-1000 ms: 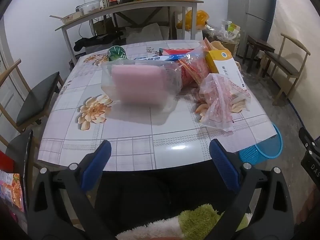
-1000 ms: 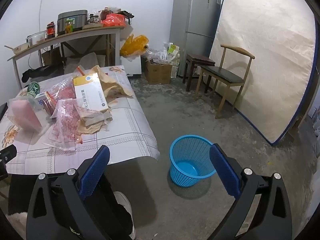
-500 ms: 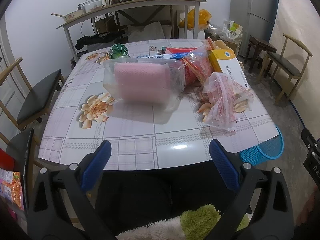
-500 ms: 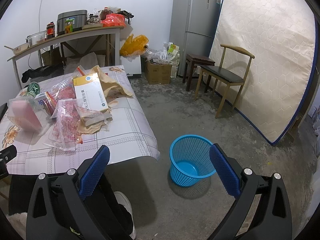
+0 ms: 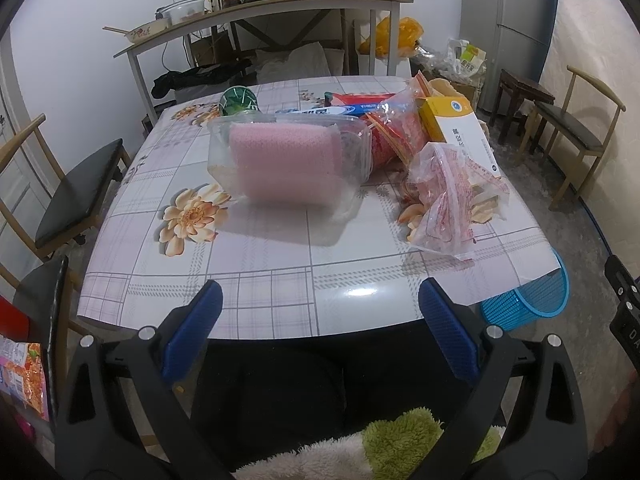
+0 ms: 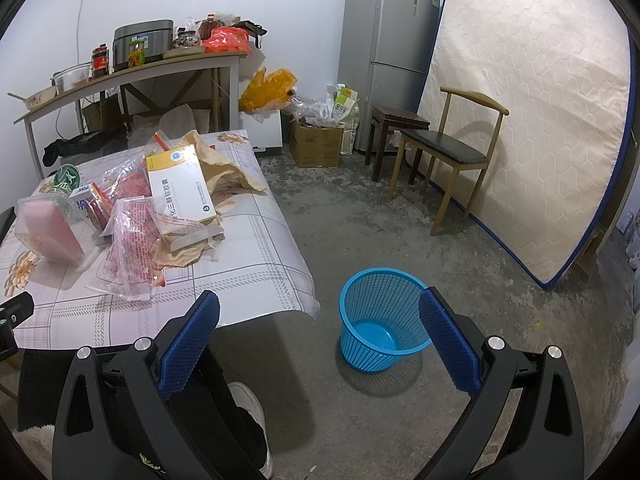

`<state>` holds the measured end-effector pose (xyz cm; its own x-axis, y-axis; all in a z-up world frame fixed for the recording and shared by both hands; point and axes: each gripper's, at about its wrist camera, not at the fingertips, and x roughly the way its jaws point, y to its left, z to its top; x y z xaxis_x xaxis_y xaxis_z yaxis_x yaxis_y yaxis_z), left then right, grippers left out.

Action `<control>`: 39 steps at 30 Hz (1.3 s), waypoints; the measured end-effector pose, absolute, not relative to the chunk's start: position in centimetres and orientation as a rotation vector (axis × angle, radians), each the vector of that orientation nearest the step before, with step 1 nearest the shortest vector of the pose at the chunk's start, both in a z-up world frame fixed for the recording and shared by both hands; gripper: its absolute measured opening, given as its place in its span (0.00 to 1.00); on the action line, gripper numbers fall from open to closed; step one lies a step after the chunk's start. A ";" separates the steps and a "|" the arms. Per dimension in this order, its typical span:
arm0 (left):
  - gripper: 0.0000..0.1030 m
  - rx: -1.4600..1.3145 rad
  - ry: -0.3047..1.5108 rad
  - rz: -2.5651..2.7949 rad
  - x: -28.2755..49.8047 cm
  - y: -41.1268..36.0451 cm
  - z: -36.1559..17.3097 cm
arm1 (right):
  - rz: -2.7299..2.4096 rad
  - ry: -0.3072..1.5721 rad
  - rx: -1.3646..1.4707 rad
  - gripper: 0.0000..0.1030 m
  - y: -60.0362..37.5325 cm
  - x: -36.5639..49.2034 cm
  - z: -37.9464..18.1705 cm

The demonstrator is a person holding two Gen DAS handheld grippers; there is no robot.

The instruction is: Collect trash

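Trash lies on the flowered table (image 5: 256, 280): a clear plastic box with a pink sponge (image 5: 286, 160), a crumpled clear bag with red print (image 5: 444, 196), a yellow-and-white carton (image 5: 460, 132), red packets (image 5: 394, 130) and a green can (image 5: 236, 100). My left gripper (image 5: 320, 330) hangs open at the table's near edge, holding nothing. My right gripper (image 6: 320, 336) is open too, over the floor beside the table. A blue mesh basket (image 6: 382, 320) stands on the floor between its fingers in the right wrist view. The same carton (image 6: 180, 186) and bag (image 6: 132, 248) show there.
A wooden chair (image 5: 68, 196) stands left of the table, another chair (image 6: 452, 156) and a stool (image 6: 396, 128) right near a leaning mattress (image 6: 532, 112) and fridge (image 6: 388, 48). A loaded shelf table (image 5: 264, 12) is behind. A person's dark-clothed legs (image 5: 280, 396) sit below the grippers.
The left wrist view has tilted slightly, so the table and its trash sit a little lower in frame. The right gripper and basket have stayed put.
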<state>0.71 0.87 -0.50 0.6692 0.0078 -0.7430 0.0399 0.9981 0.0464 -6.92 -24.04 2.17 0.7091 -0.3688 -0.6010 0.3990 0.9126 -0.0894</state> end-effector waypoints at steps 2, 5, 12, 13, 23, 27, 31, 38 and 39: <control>0.92 0.061 0.838 -0.018 0.7 0.9 -0.6 | -0.425 0.657 0.050 0.94 -24.0 -6.9 2.2; 0.92 0.061 0.839 -0.017 0.7 1.0 -0.6 | -0.426 0.657 0.050 0.94 -23.9 -6.8 2.1; 0.92 0.061 0.841 -0.016 0.6 1.1 -0.8 | -0.426 0.657 0.051 0.94 -23.9 -6.8 2.1; 0.92 0.061 0.840 -0.016 0.7 1.0 -0.8 | -0.426 0.657 0.051 0.94 -23.9 -6.8 2.2; 0.92 0.061 0.842 -0.015 0.6 1.2 -1.0 | -0.426 0.659 0.052 0.94 -23.9 -6.8 2.1; 0.92 0.061 0.843 -0.016 0.7 1.1 -0.9 | -0.425 0.658 0.051 0.94 -23.9 -6.8 2.1; 0.92 0.061 0.843 -0.015 0.5 1.3 -1.1 | -0.426 0.658 0.053 0.94 -23.9 -6.8 2.1; 0.92 0.061 0.844 -0.016 0.5 1.4 -1.2 | -0.424 0.658 0.052 0.94 -23.9 -6.8 2.1; 0.92 0.060 0.845 -0.016 0.4 1.5 -1.3 | -0.424 0.659 0.052 0.94 -23.9 -6.8 2.1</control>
<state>0.40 1.49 -1.34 0.6636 0.0099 -0.7481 0.0381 0.9982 0.0469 -6.77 -23.91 2.09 0.7087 -0.3653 -0.6036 0.3981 0.9134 -0.0853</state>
